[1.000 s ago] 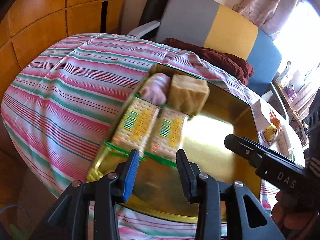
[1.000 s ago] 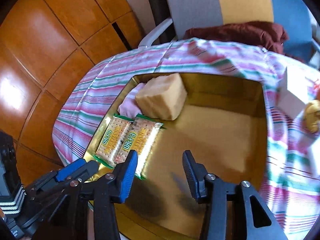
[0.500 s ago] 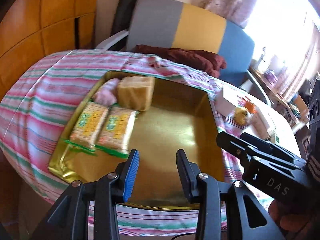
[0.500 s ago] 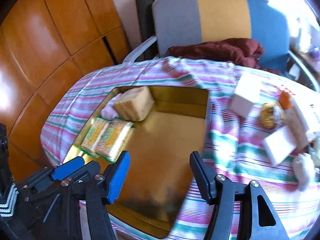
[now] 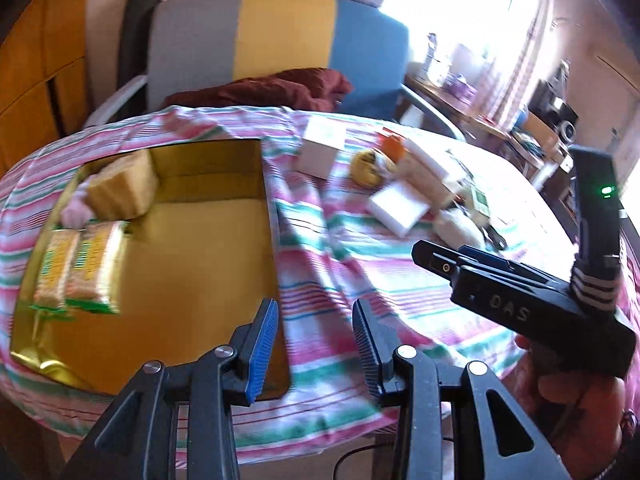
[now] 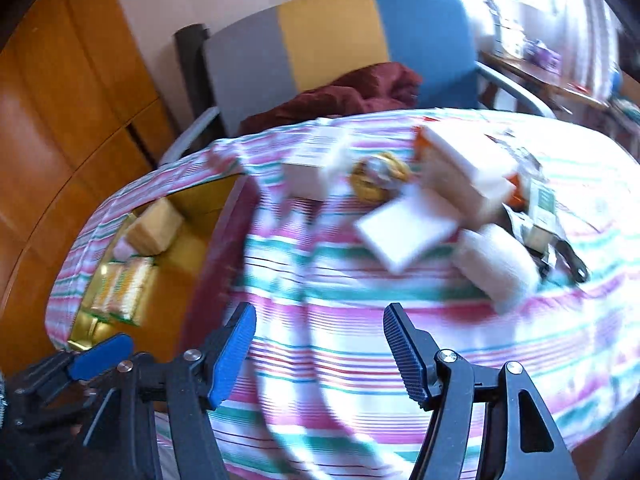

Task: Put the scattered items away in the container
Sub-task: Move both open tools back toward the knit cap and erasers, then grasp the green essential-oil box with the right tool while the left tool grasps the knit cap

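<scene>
Clearly the step in hand is reaching for the next loose item, so the approach matters more than speed. The gold container (image 5: 224,168) sits at the left of the left wrist view on the striped cloth (image 5: 352,280) of the counter, already holding two cracker packs (image 5: 76,268), a tan block (image 5: 120,192) and a pink bundle (image 5: 76,210). The scattered items cluster at upper right of that view: a white box (image 5: 322,152), a flat white box (image 5: 398,208), a yellow round thing (image 5: 366,166) and others too blurred to name. The left gripper (image 5: 314,336) has its jaws parted and empty; the right gripper (image 6: 318,354) has its jaws spread wider, nothing between them. The flat white box, nearest, looks the best pick: straddle its narrow sides before closing.
</scene>
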The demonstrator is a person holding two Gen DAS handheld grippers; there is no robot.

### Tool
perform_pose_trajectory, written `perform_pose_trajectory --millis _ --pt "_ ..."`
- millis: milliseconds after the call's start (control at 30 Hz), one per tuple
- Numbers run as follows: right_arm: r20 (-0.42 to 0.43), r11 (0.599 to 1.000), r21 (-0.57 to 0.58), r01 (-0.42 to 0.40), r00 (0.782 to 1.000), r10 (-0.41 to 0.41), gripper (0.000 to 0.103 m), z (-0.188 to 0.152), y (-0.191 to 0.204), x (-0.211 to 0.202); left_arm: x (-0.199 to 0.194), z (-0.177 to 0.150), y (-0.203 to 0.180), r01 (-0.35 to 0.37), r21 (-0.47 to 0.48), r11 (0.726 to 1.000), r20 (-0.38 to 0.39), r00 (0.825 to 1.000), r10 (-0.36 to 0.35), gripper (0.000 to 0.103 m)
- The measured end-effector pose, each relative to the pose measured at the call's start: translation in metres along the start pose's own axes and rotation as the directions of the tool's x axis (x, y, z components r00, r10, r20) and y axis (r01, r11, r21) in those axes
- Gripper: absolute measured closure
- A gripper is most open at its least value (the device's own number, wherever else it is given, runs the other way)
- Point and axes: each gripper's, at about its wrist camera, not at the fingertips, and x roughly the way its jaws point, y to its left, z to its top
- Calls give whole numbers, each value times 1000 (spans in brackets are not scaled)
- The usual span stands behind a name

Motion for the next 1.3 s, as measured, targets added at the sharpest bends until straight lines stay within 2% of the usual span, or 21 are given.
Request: perform_pose_trajectory --millis 233,367,533,633,733,833,967,1100,1200,1300 --pt "-2 985 141 101 995 -102 36 -10 -82 6 15 -8 -25 19 79 997 -48 999 -15 64" --pt "58 975 183 124 989 -136 36 6 -115 3 17 -8 -28 14 92 996 -51 999 -9 64" --pt "73 983 127 130 987 -140 35 29 -124 18 19 -8 -25 -1 79 997 -55 998 5 64" --pt "30 984 113 139 989 -143 33 38 -127 36 20 -7 -22 -6 73 997 -61 998 11 64" --pt "8 983 143 117 993 -119 33 37 -131 45 23 -7 -19 -10 69 998 -69 997 15 64" --pt "14 982 138 130 991 -134 32 34 -127 45 26 -7 -18 -5 62 998 -81 997 10 64" --pt "15 981 135 138 990 -142 35 28 -121 44 27 -7 -21 2 72 997 -85 996 4 64" --pt "5 987 149 56 998 -57 43 20 -109 40 29 -7 -22 5 73 997 -88 996 1 64" --pt "-6 991 125 -39 999 40 41 8 -87 37 31 -8 -24 4 76 997 -97 995 3 64" --pt "-15 986 83 -144 989 146 37 -2 -71 32 31 -9 -24 2 78 997 -100 995 6 64"
